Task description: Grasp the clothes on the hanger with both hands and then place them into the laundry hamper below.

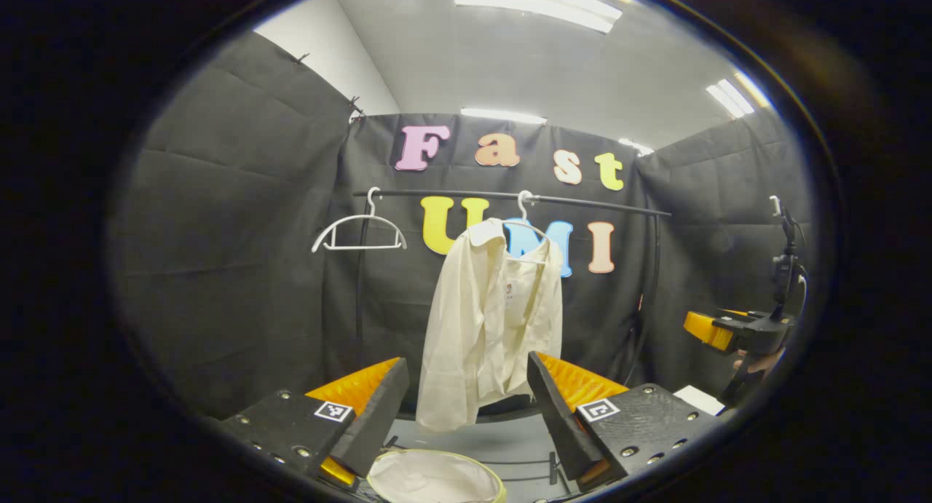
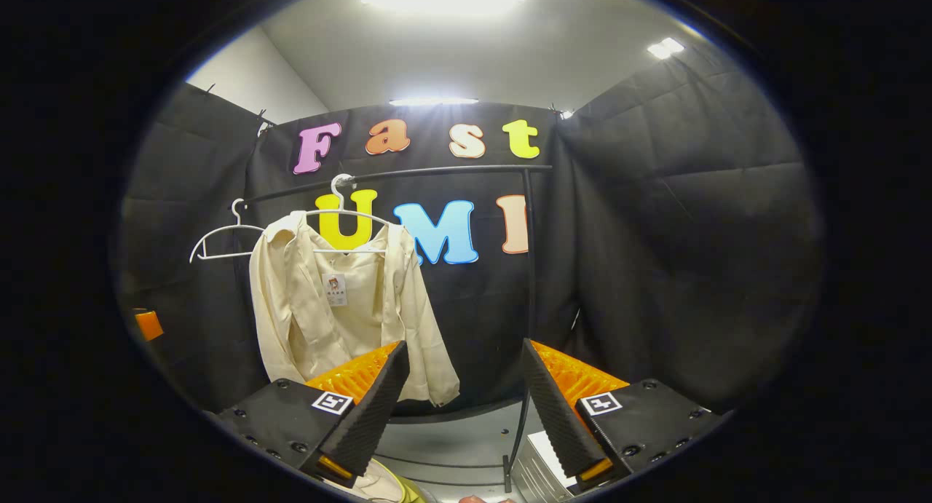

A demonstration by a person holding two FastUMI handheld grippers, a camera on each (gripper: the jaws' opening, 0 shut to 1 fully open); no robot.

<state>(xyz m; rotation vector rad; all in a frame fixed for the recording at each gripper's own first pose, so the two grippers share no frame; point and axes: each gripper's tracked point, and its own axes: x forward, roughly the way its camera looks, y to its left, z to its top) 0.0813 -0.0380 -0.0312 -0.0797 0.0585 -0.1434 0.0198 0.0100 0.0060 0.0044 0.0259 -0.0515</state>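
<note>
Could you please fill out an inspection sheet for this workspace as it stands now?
Surface: grey floor under the rail.
Job's things: cream shirt hangs on a white hanger, ungrasped; laundry hamper on the floor below it.
Clutter: an empty white hanger on the black rail; a white box by the rail's post.
Grippers: left gripper open, short of the shirt; right gripper open, holding nothing.
Cables: one near the right gripper's mount.
Surroundings: black cloth walls, ceiling lights.
</note>
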